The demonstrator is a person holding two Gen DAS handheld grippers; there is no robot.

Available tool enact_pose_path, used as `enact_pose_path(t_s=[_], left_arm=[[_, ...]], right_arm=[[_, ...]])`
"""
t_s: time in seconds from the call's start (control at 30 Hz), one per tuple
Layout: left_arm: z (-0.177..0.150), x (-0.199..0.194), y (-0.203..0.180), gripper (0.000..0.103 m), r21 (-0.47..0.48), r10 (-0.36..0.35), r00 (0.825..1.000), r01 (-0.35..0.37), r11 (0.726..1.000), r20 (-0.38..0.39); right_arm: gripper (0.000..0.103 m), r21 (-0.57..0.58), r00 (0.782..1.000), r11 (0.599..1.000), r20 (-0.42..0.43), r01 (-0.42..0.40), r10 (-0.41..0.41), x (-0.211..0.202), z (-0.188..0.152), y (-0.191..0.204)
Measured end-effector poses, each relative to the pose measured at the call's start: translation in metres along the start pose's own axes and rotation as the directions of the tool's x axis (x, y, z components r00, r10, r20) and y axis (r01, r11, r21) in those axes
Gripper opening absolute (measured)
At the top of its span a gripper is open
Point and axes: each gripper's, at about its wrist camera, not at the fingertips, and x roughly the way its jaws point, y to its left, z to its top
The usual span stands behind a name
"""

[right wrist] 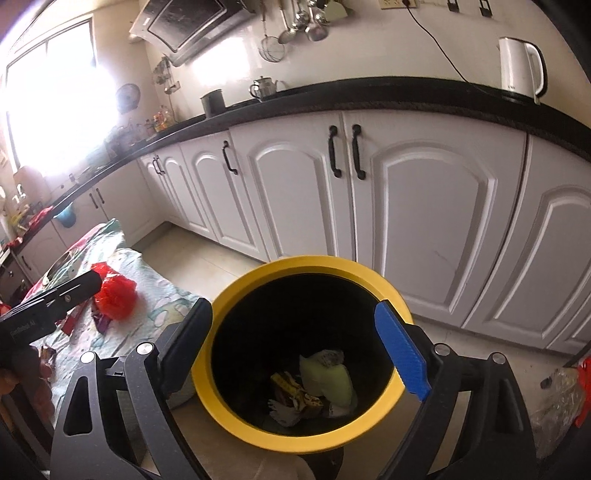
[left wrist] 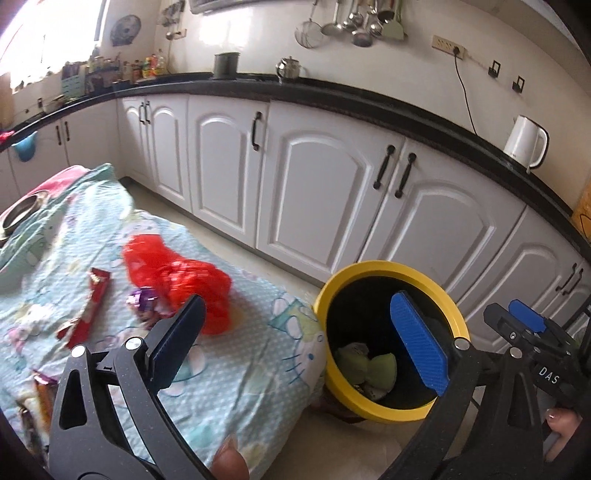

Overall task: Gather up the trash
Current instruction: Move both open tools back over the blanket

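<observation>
Yellow-rimmed bin [right wrist: 236,295] on bare floor beside the cloth-covered counter [left wrist: 236,354] edge, scraps inside, red bag [left wrist: 184,280] and wrappers [left wrist: 90,306] at ten o'clock, left tongs [left wrist: 299,339] and right tongs [right wrist: 295,347] both gaping empty, tilted down over the bin

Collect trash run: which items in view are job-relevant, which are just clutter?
Job:
yellow-rimmed bin
red plastic bag
red wrapper
purple wrapper
scraps in bin

Lying about:
white kettle
metal teapot
hanging ladles
steel bowl
</observation>
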Motion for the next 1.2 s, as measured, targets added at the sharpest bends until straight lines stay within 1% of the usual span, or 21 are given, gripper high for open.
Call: enact_pose_path(t_s=[0.33,0.63,0.9,1.2], left_arm=[[-0.007,-0.038,0.036,0.092,-0.039,0.075,0.995,-0.073,0.997,0.059],[-0.014,-0.058,0.065,0.092,-0.072,0.129,0.989,-0.123,0.99,0.074],[-0.019,-0.067,0.088,0.092,-0.107,0.162,0.984,-0.154,0.982,0.075],[-0.031,-0.072,0.122,0.092,-0.141,0.21,0.977,-0.205,0.968,0.019]], right_arm=[[0.087,-0.048,0.999,0.998,0.016,-0.045,0.046,-0.008,0.0,0.032],[0.087,-0.113,0.996,0.99,0.006,-0.089,0.09,-0.012,-0.003,0.06],[0.087,-0.187,0.99,0.973,-0.013,-0.137,0.137,-0.013,-0.009,0.094],[0.087,-0.251,0.98,0.948,-0.042,-0.197,0.192,-0.008,-0.011,0.124]])
